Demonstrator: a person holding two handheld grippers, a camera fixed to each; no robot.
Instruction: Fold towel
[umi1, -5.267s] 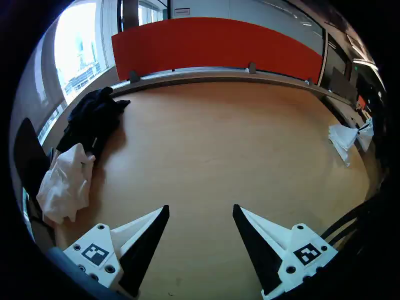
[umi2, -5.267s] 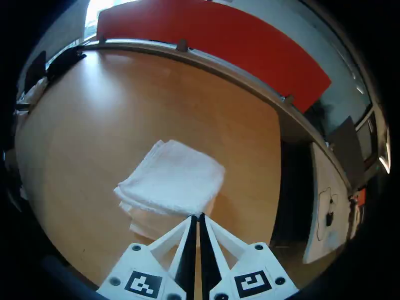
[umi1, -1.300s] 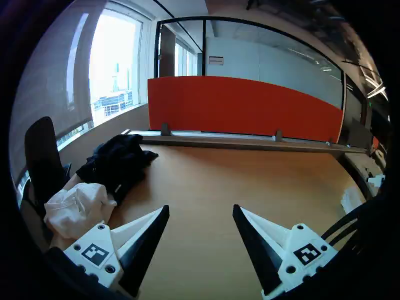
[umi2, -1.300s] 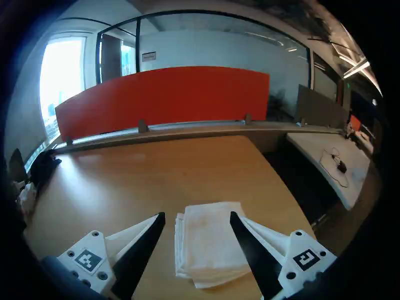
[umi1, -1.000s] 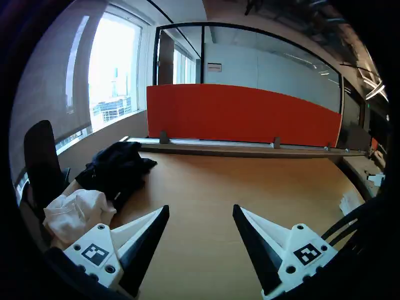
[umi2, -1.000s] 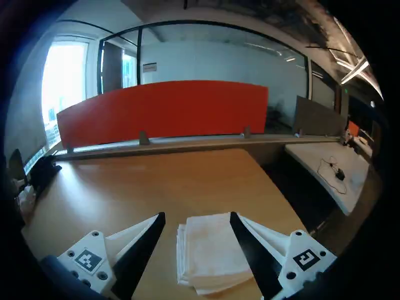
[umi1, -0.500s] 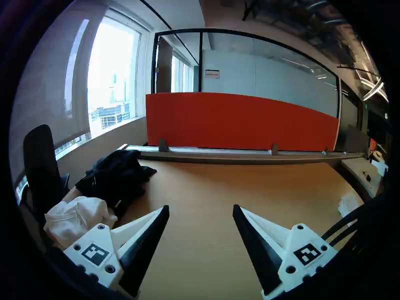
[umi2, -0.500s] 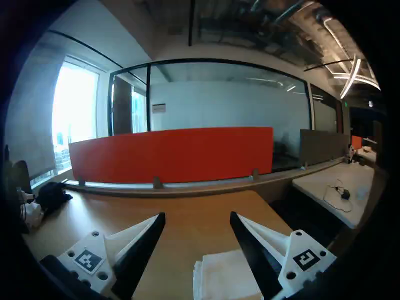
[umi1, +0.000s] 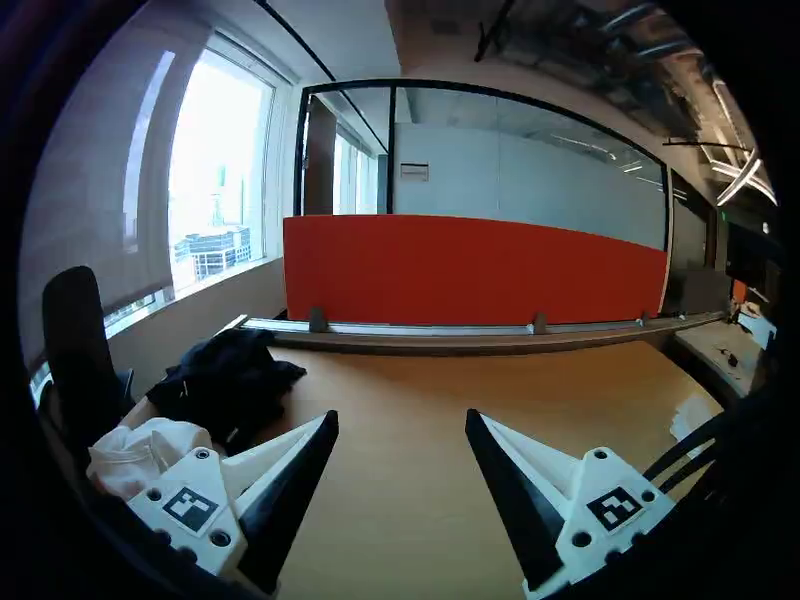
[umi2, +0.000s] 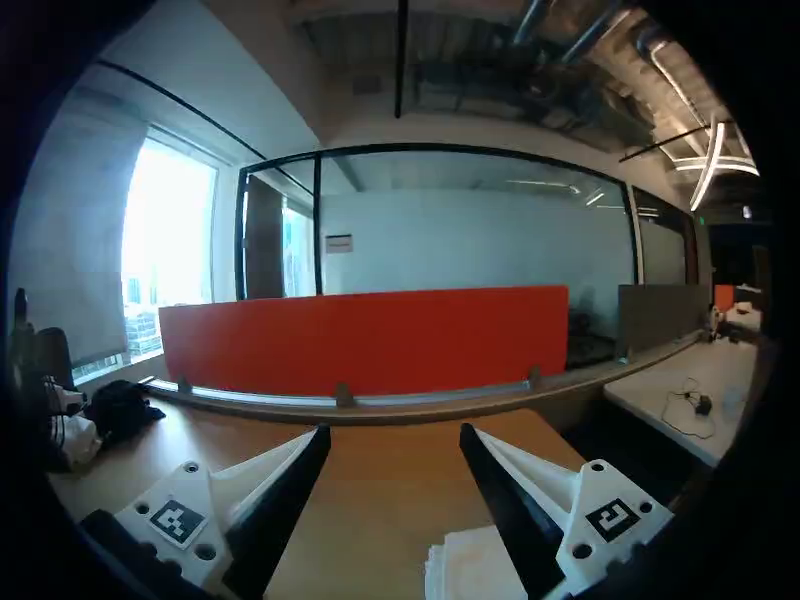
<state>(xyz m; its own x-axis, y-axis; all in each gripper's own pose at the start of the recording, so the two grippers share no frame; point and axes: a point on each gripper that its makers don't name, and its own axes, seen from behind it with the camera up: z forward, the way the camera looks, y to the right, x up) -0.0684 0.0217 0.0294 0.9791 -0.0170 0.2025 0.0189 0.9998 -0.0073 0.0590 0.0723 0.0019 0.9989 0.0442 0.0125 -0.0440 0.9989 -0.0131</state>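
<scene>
My left gripper (umi1: 400, 415), right gripper (umi2: 393, 430) both apart, empty. Folded towel (umi2: 470, 565) low beneath right tongs (stack looks done). Risk: I descend blind, snag top layer, unfold it.

The wooden table (umi1: 400, 400) carries a black garment (umi1: 225, 385) by its left edge, with a white cloth (umi1: 135, 455) just beside it, nearer along that edge. Folded towels (umi2: 470, 570) lie near the right edge. A red panel (umi1: 470, 270) stands along the far edge.
</scene>
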